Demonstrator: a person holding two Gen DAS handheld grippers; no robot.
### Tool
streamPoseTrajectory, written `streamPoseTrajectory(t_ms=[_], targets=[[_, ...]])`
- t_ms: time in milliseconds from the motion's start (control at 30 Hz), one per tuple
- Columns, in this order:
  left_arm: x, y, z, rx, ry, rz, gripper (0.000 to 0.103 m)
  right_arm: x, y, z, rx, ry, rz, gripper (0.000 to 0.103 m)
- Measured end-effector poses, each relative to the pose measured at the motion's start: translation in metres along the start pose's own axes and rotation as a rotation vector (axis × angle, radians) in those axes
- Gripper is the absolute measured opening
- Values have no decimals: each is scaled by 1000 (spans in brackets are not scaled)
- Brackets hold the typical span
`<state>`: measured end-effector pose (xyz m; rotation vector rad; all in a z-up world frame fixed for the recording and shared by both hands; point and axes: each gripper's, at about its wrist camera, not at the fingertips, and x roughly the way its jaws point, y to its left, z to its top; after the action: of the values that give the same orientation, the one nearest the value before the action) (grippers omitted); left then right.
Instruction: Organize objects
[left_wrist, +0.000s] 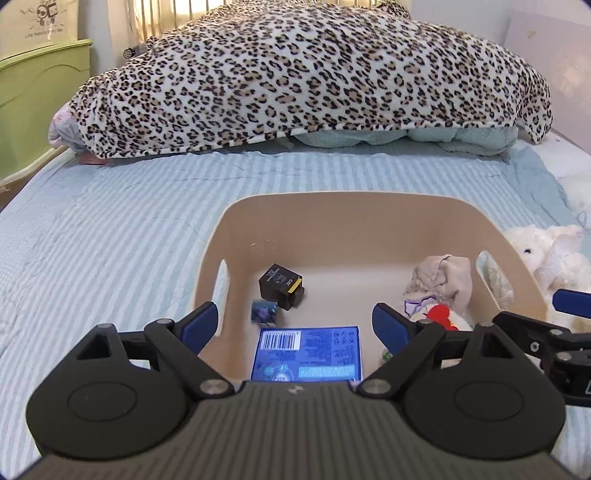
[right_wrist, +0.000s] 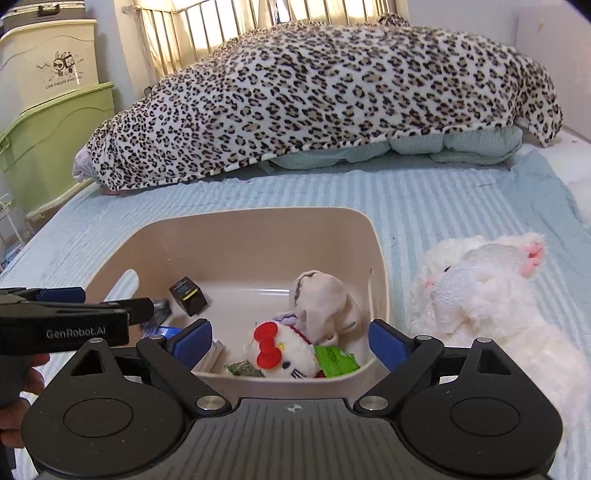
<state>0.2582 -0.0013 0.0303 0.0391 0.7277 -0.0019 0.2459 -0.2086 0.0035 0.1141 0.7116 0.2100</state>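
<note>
A beige bin (left_wrist: 343, 218) (right_wrist: 258, 229) sits on the bed. Inside lie a blue box (left_wrist: 306, 354), a small black box (left_wrist: 279, 284) (right_wrist: 187, 295), a small shiny card (left_wrist: 264, 312), a beige cloth (left_wrist: 443, 277) (right_wrist: 325, 302), a white plush with a red bow (right_wrist: 280, 354) (left_wrist: 443, 317) and a green packet (right_wrist: 336, 360). My left gripper (left_wrist: 295, 328) is open and empty above the bin's near side; it also shows in the right wrist view (right_wrist: 66, 314). My right gripper (right_wrist: 286, 339) is open and empty above the plush. A large white plush (right_wrist: 491, 295) (left_wrist: 554, 254) lies right of the bin.
A leopard-print blanket (left_wrist: 314, 74) (right_wrist: 332, 92) covers bedding at the back of the bed. A striped blue sheet (left_wrist: 110, 229) covers the mattress. Green and cream storage boxes (right_wrist: 48, 122) stand at the left. A wall runs along the right.
</note>
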Motion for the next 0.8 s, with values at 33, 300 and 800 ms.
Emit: streamPoseTrajectory(t_ms=[33, 300, 800], targets=[[-6, 1, -1, -1, -5, -1, 91, -6, 1, 0, -3, -6, -2, 95], [-60, 4, -17, 3, -61, -2, 92, -61, 11, -1, -13, -55, -18, 98], [-151, 0, -69, 25, -120, -15, 92, -137, 15, -47, -24, -104, -35, 99]])
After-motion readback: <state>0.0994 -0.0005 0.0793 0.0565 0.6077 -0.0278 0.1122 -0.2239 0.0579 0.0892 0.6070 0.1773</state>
